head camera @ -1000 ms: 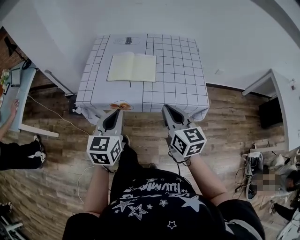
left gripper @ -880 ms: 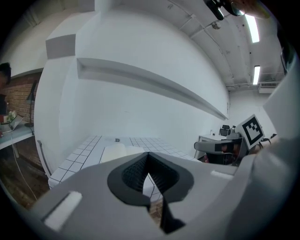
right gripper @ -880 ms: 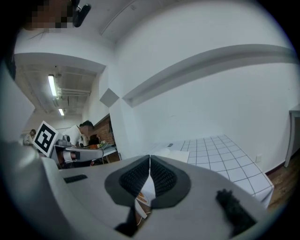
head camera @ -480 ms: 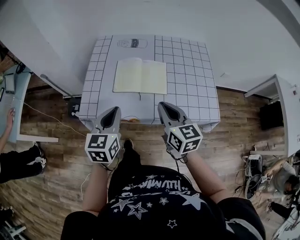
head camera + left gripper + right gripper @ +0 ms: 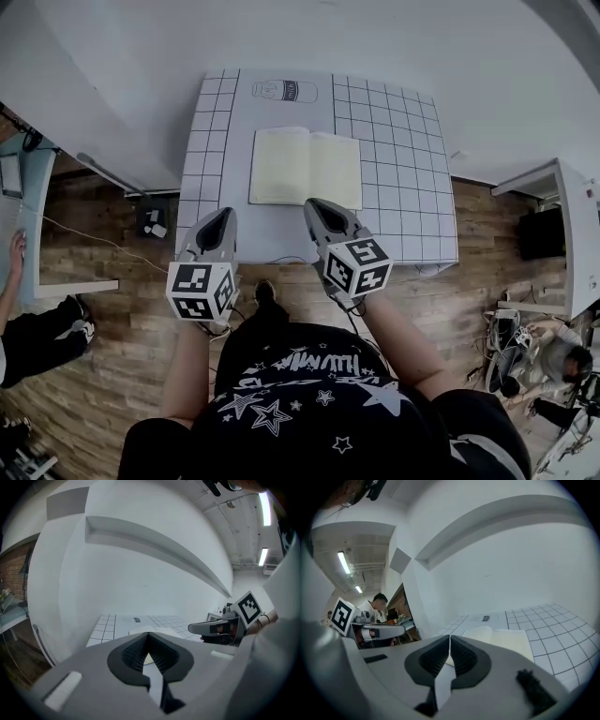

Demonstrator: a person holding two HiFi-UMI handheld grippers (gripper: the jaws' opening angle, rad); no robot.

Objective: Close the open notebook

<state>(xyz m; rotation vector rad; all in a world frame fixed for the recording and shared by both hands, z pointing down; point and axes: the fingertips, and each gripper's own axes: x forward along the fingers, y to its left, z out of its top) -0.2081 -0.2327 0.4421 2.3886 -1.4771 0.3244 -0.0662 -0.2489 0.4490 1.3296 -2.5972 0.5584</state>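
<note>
Spotted open notebook just beyond right gripper, spine running near-to-far. Found left gripper further left, both jaws clenched empty.

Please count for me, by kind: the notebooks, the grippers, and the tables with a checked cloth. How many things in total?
Open notebook: 1
Grippers: 2, the left gripper and the right gripper
White checked table: 1
Total: 4

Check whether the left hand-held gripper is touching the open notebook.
Apart. Head view shows the left hand-held gripper left of the notebook, white tablecloth visible between them.
</note>
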